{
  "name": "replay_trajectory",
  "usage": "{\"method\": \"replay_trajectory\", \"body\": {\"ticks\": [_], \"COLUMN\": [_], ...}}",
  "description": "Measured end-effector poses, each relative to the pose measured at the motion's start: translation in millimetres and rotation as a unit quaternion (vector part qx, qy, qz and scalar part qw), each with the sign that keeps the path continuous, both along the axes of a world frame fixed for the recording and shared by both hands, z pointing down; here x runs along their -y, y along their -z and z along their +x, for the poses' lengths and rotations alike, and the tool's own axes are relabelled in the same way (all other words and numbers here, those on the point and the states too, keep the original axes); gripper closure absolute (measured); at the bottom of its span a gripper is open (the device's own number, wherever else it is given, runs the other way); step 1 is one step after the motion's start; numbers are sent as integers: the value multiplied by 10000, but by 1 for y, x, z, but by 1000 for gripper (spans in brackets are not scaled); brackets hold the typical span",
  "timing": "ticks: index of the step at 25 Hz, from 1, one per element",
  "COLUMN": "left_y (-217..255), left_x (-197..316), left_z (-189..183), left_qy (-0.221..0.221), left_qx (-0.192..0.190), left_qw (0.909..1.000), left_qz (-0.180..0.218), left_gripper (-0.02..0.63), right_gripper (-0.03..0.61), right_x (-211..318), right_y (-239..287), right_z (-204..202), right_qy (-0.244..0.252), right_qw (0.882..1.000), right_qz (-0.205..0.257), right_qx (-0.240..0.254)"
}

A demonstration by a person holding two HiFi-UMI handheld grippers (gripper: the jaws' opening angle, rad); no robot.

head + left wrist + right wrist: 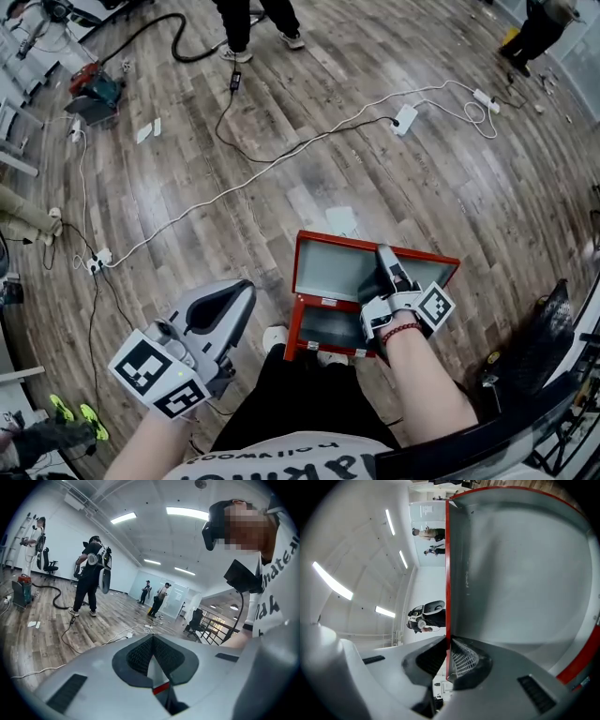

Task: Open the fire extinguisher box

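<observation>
Wooden floor [187,169] lies all around, with a small red machine [92,86] far left. The left gripper [246,291] hangs in the air, its fingers [140,656] together, with nothing in them. In the middle, the red fire extinguisher box [292,330] sits by the person's feet, lid [337,270] up. The right gripper [386,258] pinches the lid's red edge.

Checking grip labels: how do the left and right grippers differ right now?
Left gripper: jaws together, nothing between them; right gripper: jaws clamped on the red edge of the open box lid. Left gripper is held over the wooden floor, away from the lid; right gripper is at it. Both are grey and hand-held.
</observation>
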State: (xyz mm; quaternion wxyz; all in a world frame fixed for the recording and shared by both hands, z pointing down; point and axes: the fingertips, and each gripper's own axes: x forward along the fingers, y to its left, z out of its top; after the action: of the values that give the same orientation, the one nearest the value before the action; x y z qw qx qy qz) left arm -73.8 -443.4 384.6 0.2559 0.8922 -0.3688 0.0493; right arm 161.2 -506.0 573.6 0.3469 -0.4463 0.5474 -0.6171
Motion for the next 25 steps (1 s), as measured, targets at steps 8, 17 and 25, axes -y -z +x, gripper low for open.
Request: {"method": "replay_trajectory", "body": {"ticks": [8,17,25], "left_y": [-5,-17,-18], "left_x": [-2,-7,-9], "left_z": [-13,-23,-28], "left_qy": [93,161,206], "left_qx": [37,120,185], "left_qw": [9999,9997,9995], "left_qz": [-81,-109,-140], "left_gripper": [609,609,609], "right_gripper": [548,548,548], "right_x": [9,14,16], "right_y": [-6,-20,-19], "right_z": [2,8,6], "right_qy": [-133,-366,-457], "right_qw": [9999,9993,9987], "right_qz": [1,8,150], "right_qx": [-41,12,149]}}
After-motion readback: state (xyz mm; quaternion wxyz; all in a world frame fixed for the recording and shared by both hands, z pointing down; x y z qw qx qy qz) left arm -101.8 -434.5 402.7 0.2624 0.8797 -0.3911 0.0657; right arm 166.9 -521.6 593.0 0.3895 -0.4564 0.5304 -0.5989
